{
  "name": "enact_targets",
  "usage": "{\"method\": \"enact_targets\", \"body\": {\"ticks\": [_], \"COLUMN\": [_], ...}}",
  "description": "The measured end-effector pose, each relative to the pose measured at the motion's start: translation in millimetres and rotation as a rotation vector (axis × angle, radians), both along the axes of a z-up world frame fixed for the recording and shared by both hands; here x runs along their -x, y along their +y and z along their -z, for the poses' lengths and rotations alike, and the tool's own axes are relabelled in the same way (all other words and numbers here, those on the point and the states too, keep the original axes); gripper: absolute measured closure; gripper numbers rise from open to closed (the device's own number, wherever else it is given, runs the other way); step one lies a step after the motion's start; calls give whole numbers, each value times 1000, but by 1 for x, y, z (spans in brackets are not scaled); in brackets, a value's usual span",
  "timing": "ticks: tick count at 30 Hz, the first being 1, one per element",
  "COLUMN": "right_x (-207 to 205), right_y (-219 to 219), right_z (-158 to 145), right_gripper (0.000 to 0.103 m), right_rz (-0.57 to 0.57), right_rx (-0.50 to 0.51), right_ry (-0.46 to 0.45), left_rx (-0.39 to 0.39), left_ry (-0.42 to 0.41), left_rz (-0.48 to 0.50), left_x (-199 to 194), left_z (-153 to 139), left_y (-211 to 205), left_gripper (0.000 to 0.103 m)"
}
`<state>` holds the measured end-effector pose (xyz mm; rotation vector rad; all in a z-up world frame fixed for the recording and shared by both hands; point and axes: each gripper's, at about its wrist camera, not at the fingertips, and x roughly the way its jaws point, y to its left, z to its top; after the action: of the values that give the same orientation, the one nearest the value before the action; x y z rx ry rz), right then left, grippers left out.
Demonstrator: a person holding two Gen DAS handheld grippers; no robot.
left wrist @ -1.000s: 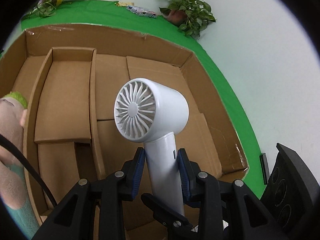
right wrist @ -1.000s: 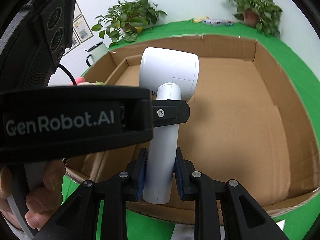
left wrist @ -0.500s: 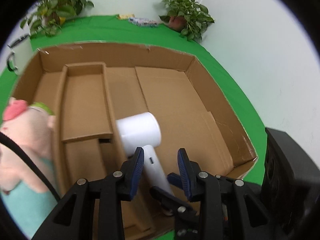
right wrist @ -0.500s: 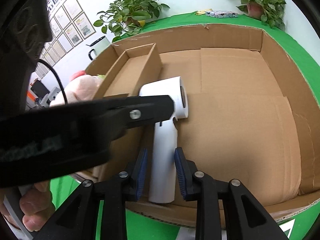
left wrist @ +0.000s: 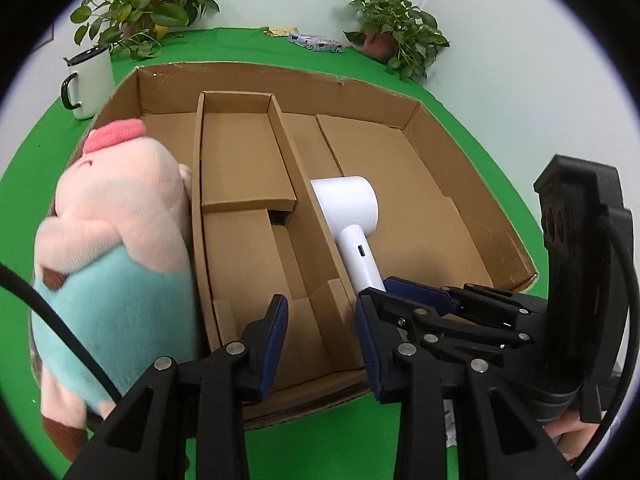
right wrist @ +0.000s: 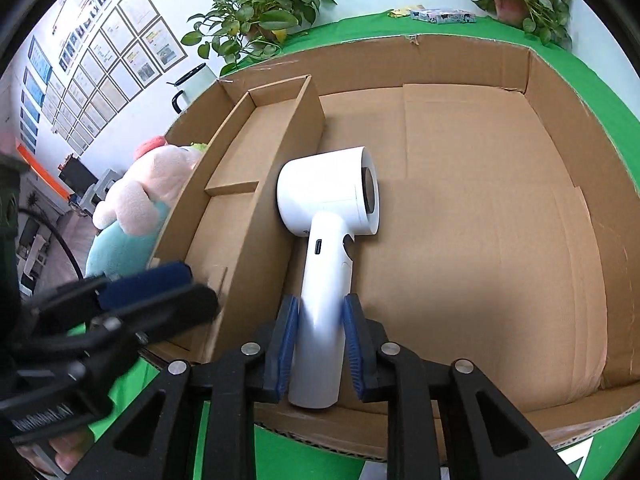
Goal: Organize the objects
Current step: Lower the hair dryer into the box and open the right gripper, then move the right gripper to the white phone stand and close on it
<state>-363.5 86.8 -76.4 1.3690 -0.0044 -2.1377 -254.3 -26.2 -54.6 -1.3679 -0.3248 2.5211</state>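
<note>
Closing on the white hair dryer (right wrist: 326,240), the right gripper (right wrist: 320,344) pinches its handle.
Left gripper (left wrist: 320,344) hangs spread and empty over the cardboard box (left wrist: 460,140); dryer lies inside, against the divider (left wrist: 308,216); plush toy (left wrist: 116,248) beyond.

Both wrist views look steeply down, close, sharing the cardboard box (left wrist: 472,168).

No legible text. Wall frames (right wrist: 120,52) behind the box (right wrist: 460,64) too small; left gripper (right wrist: 148,292) lettering blurred.
</note>
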Motion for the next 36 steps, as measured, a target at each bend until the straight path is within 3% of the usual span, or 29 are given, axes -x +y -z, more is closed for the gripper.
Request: {"method": "enact_targets", "body": {"ticks": [8, 10, 12, 14, 15, 17, 20, 24, 27, 36], "right_x": [5, -5, -24, -47, -62, -85, -119, -146, -165, -210], "right_y": [10, 23, 42, 56, 63, 70, 81, 94, 99, 120], "right_z": [-6, -22, -45, -62, -71, -80, -89, -90, -89, -96], "right_gripper": [79, 61, 12, 1, 1, 1, 1, 1, 1, 1], "right_rz": [29, 54, 76, 83, 81, 87, 127, 173, 183, 195], "right_rx": [34, 50, 76, 82, 68, 31, -14, -13, -36, -71], "right_ry": [-1, 56, 166, 266, 321, 400, 485, 488, 508, 600], "left_rx": [16, 28, 45, 54, 57, 49, 36, 85, 124, 133], "left_ry": [23, 64, 135, 218, 262, 321, 359, 424, 485, 527], "left_rz": [-39, -51, -60, -64, -70, -93, -110, -113, -131, -157], "left_x": [-8, -18, -32, -47, -57, -68, -86, -114, -136, -177], "left_z": [-8, -18, -34, -49, -56, -65, -74, -84, -95, -95], "left_y": [-3, -4, -4, -3, -2, -3, 1, 15, 27, 40], "left_gripper": [69, 69, 68, 64, 51, 42, 42, 41, 25, 25]}}
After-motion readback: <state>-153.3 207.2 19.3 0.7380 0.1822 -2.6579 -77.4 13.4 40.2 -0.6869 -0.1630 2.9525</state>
